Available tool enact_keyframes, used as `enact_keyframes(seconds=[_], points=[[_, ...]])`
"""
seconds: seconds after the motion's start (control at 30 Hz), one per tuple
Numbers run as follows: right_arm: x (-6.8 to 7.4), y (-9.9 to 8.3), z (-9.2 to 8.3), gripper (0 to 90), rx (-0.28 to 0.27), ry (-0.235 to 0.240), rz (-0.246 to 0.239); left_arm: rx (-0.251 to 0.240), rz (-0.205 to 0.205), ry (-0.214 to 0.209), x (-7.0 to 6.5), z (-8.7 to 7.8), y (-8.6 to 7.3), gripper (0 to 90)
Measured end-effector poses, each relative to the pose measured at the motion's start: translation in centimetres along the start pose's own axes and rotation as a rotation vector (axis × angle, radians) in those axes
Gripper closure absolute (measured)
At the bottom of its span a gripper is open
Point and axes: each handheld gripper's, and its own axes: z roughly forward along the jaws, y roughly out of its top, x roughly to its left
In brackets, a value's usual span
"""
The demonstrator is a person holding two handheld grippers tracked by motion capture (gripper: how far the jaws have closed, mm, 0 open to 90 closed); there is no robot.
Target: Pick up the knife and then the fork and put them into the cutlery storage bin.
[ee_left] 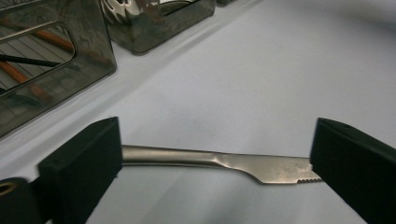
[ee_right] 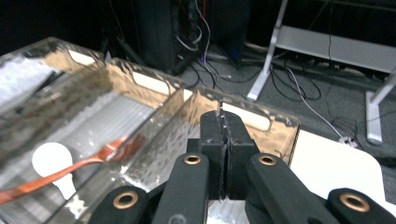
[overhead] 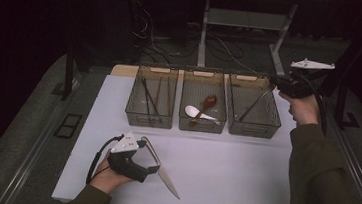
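Table knife: dull silver metal, slim rounded handle, flat blade with a serrated edge, lying flat on the white tabletop between the spread jaws of the left gripper, pads clear of it. Right gripper: jaws pressed together, empty, above the rightmost of three smoky bins. Dark room, cables on the floor

I am working in what looks like a lab or test room: my white table stands on dark carpet, with three smoky plastic bins lined up mid-frame. At the top of the frame, loose cables trail around grey desk legs in the dark.
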Motion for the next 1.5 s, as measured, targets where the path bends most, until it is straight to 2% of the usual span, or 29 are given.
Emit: enact_keyframes(seconds=[0.2,0.37,0.53,0.6,0.73,0.83,0.97,1.03,1.27,1.5], points=[[-0.1,-1.0,1.6,88.0,0.030,0.013,0.024,0.004,0.008,0.014,0.1,-0.1,0.0,0.0],[-0.4,-2.3,2.7,87.7,0.062,0.024,0.067,0.015,0.010,0.014,0.3,-0.2,0.0,0.0],[-1.0,-3.5,3.6,87.8,0.070,0.053,0.126,0.033,0.009,-0.002,0.3,-0.1,-0.1,0.0],[-1.1,-3.9,4.0,86.7,0.090,0.054,0.141,0.041,0.013,-0.009,0.2,0.0,-0.1,0.1],[-1.1,-4.6,4.9,82.9,0.158,0.007,0.100,0.056,0.024,-0.018,0.0,0.3,-0.1,0.5],[-1.2,-4.9,5.1,80.8,0.177,-0.017,0.098,0.065,0.022,-0.016,0.0,0.4,-0.2,1.2],[-1.0,-5.4,5.4,68.1,0.230,-0.059,0.048,0.076,0.021,-0.015,0.0,0.4,-0.2,1.3],[-1.0,-5.5,5.4,59.9,0.225,-0.073,0.048,0.074,0.019,-0.013,0.0,0.4,-0.2,1.3],[-1.5,-5.4,4.7,42.2,0.191,-0.102,0.045,0.072,0.016,-0.013,0.0,0.4,-0.2,1.3],[-1.5,-5.3,3.0,31.0,0.126,-0.071,0.062,0.071,0.015,-0.009,0.1,0.3,-0.2,1.3]])
